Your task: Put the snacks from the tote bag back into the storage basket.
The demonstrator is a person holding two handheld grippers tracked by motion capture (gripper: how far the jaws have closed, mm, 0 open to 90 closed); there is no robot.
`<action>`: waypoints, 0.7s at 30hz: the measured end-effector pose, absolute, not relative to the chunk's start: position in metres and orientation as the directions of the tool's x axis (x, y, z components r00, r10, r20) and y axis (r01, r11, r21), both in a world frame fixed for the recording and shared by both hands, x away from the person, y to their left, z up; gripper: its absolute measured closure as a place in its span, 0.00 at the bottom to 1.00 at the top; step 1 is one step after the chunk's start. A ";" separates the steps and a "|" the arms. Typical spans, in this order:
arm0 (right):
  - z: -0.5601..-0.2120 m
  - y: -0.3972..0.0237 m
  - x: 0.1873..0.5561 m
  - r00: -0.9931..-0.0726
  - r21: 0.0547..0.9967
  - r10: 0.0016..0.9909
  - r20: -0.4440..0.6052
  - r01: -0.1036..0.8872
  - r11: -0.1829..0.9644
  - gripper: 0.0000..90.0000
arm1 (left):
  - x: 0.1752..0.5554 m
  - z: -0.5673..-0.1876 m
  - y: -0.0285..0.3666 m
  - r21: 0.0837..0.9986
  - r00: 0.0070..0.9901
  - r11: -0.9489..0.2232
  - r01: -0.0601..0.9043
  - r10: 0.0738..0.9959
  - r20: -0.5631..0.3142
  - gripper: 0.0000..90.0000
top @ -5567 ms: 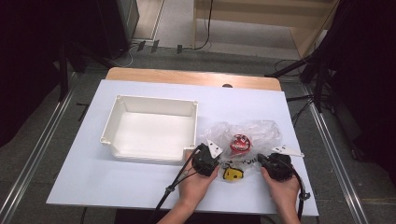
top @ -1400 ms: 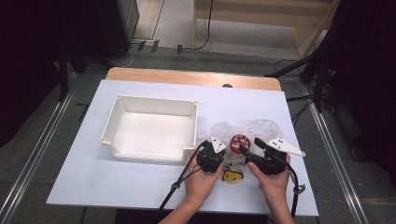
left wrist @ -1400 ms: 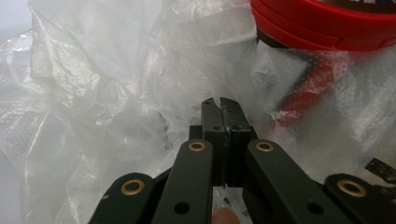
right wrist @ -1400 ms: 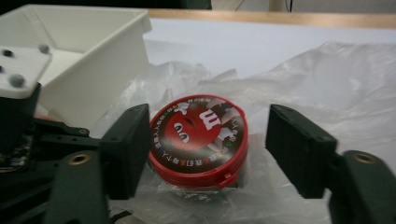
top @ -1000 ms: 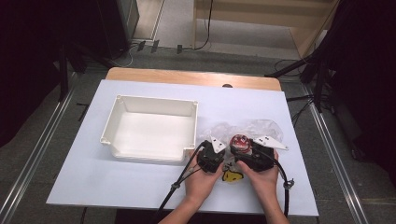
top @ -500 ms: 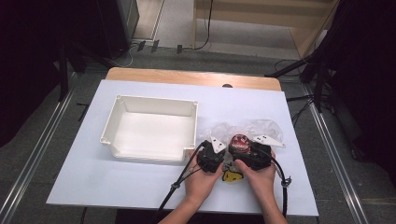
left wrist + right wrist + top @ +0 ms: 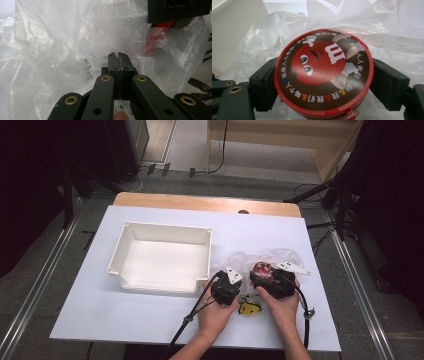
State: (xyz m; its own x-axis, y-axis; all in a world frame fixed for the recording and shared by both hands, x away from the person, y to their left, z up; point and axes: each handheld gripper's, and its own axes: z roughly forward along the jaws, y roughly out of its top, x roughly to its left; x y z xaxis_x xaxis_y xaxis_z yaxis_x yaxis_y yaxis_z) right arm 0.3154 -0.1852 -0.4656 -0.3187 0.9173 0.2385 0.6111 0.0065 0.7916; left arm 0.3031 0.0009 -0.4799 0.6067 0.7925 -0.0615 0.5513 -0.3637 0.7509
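1. Yellow item (image 7: 248, 308): small and flat, with dark markings, on the table (image 7: 150, 320) between your two wrists, just on your side of the clear plastic bag (image 7: 235, 262). What it is cannot be told.

2. Your left gripper (image 7: 226, 290): at the near left edge of the bag. In the left gripper view its jaws are pressed together at the tips (image 7: 117, 58), right up against the crumpled film (image 7: 62, 50); whether a fold of the film is caught between them cannot be told. Its black cable (image 7: 192, 312) trails from it toward the near table edge, away from the bag.

3. Your right gripper (image 7: 272, 281): at the near right part of the bag. Its jaws are clamped on the round red tin (image 7: 323, 72), one black pad (image 7: 263, 85) against each side of the tin's rim.

4. Round red tin (image 7: 262, 268): sits on top of the bag's film, between your right gripper's jaws, lid facing up and tilted toward that camera. The lid bears a red cartoon face, a white letter and a ring of coloured characters. Film (image 7: 402, 30) lies beneath and beyond it.

5. Clear plastic bag: crumpled on the table, just right of the tray's near right corner.

6. White tray (image 7: 120, 252): open, shallow, left of the bag and reaching farther away than it.

7. Wooden strip (image 7: 200, 202): along the far table edge, well beyond the bag.
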 end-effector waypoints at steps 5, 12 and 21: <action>-0.466 -0.185 0.315 -0.333 0.796 0.915 0.227 0.604 0.022 0.24 | 0.303 -0.480 0.001 0.751 0.606 -0.363 0.552 0.793 -0.062 1.00; -0.454 -0.187 0.308 -0.361 0.829 0.913 0.192 0.558 0.046 0.29 | 0.303 -0.480 0.001 0.751 0.606 -0.363 0.551 0.793 -0.061 1.00; -0.432 -0.186 0.297 -0.388 0.858 0.910 0.146 0.508 0.079 0.29 | 0.303 -0.479 0.002 0.762 0.607 -0.354 0.542 0.792 -0.064 0.97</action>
State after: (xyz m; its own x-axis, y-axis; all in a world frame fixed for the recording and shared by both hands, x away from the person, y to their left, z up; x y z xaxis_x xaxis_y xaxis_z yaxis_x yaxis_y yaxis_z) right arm 0.2966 -0.1862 -0.4321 -0.3884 0.9099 0.1457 0.5075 0.0792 0.8580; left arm 0.3025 0.0017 -0.4794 0.6067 0.7924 -0.0639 0.5423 -0.3537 0.7621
